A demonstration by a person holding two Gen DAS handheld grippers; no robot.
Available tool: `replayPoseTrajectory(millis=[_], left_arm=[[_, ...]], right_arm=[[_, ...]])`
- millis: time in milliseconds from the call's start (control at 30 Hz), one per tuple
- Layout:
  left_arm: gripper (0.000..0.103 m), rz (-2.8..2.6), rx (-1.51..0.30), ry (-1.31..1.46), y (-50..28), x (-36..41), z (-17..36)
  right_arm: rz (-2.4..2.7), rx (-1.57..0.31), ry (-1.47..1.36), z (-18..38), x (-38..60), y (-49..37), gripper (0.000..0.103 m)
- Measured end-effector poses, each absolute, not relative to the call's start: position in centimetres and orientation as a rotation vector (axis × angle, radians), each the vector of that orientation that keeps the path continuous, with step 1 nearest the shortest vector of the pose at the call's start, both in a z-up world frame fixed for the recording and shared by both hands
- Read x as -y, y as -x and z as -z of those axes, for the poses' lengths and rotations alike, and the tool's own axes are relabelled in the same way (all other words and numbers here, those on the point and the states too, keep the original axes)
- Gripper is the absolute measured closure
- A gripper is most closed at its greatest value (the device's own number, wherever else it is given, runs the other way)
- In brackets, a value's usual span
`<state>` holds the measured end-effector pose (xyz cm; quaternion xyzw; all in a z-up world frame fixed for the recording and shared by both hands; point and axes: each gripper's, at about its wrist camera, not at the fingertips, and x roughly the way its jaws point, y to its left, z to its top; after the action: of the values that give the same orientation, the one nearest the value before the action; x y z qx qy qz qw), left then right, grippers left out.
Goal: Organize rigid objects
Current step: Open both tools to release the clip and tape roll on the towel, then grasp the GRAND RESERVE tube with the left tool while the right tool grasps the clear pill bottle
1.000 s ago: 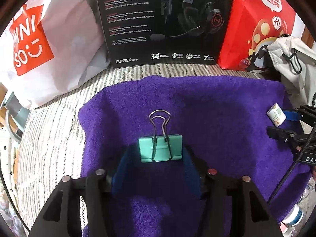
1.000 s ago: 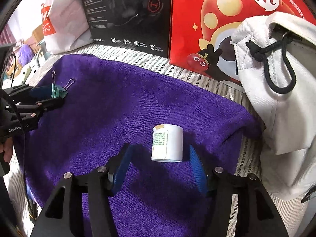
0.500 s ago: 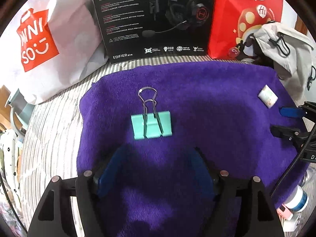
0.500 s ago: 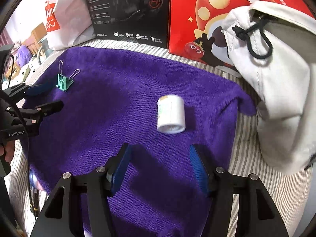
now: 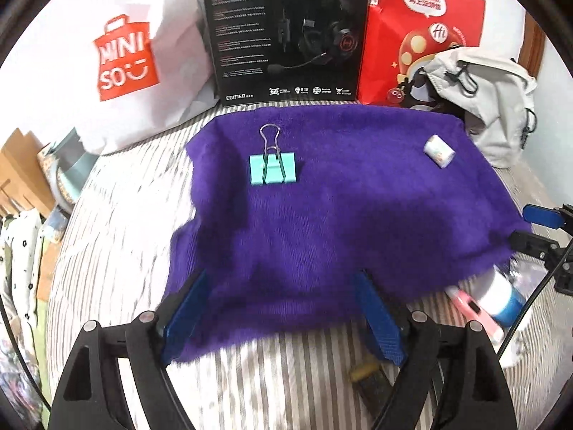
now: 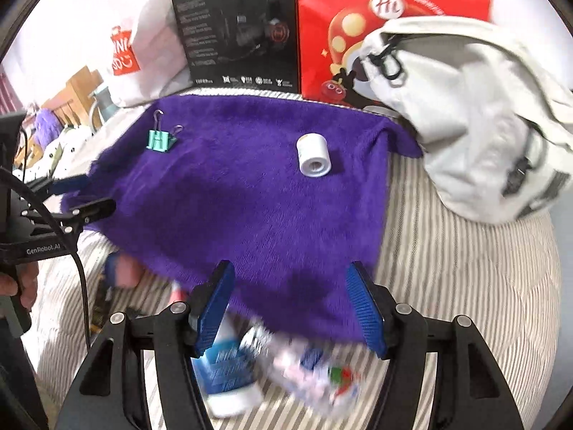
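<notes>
white miniso bag (image 5: 121, 61) at back left, black edifier headset box (image 5: 286, 32) upright next to it, red mushroom-print bag (image 5: 419, 32) to its right. grey-white drawstring bag (image 6: 476, 107) slumped w/ its top against the red one. all on striped bedding (image 6: 458, 268). wooden furniture (image 5: 18, 165) at far left.

Mint binder clip (image 5: 273, 168) and white bottle (image 5: 438, 150) lie apart on purple towel (image 5: 340, 222).

Both claws have backed off empty: left claw (image 5: 283, 315) from the binder clip (image 5: 273, 168), right claw (image 6: 292, 304) from the white bottle (image 6: 314, 155)
</notes>
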<state>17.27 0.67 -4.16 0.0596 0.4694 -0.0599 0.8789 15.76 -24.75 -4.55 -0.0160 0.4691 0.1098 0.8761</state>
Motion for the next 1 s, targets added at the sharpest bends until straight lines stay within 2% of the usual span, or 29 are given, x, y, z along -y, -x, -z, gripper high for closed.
replayPoseTrajectory(millis=[200,467,667,733,1000], left_arm=[[0.02,0.126,-0.983,-0.088,-13.1,-1.0,3.9],[0.02,0.165,-1.031,-0.021,-9.9,-0.1,6.4],[0.02,0.166,-1.051,-0.068,-9.7,2.0,7.7],[0.016,0.135,-1.038,-0.118,-9.7,2.3,8.1],[0.018,0.116,-1.005,-0.078,-9.1,-0.2,8.0]], right_arm=[[-0.219,-0.957,0.006,3.6,25.4,-11.8,0.038],[-0.194,-0.959,-0.038,4.0,26.6,-7.6,0.038],[-0.196,-0.957,-0.063,4.0,26.7,-5.5,0.038],[-0.192,-0.956,-0.063,4.1,26.7,-5.1,0.038],[-0.175,-0.963,-0.097,5.0,27.9,-4.2,0.038]])
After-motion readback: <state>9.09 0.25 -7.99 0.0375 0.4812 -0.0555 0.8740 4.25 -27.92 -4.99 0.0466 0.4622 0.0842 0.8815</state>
